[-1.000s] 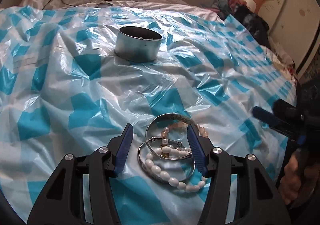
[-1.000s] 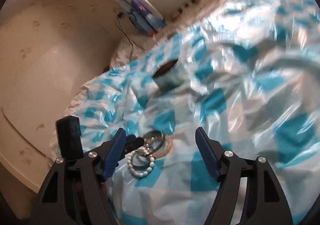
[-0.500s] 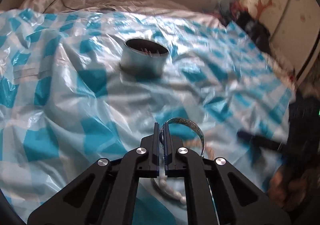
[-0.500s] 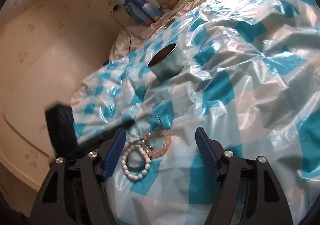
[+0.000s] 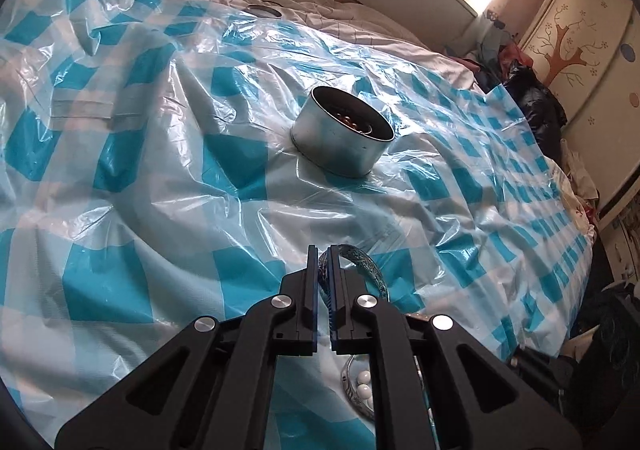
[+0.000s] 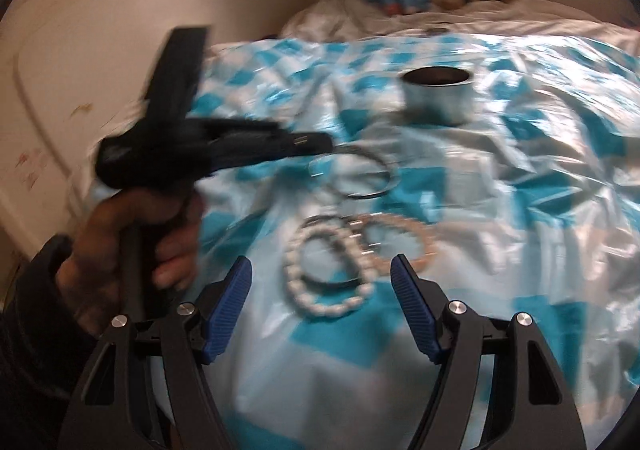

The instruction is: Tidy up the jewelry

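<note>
My left gripper is shut on a silver patterned bangle and holds it above the blue-checked plastic sheet; in the right wrist view the left gripper grips the bangle. A round metal tin with beads inside stands further ahead; it also shows in the right wrist view. My right gripper is open and empty just before a white pearl bracelet, a second silver bangle and a pinkish bead bracelet lying on the sheet.
The crinkled plastic sheet covers a bed with white bedding behind. A headboard and window are at the back; a painted wardrobe and dark clutter stand at the right.
My left gripper has shut on the silver bangle and lifted it off the pile toward the tin. My right gripper has swung round toward the remaining bracelets.
</note>
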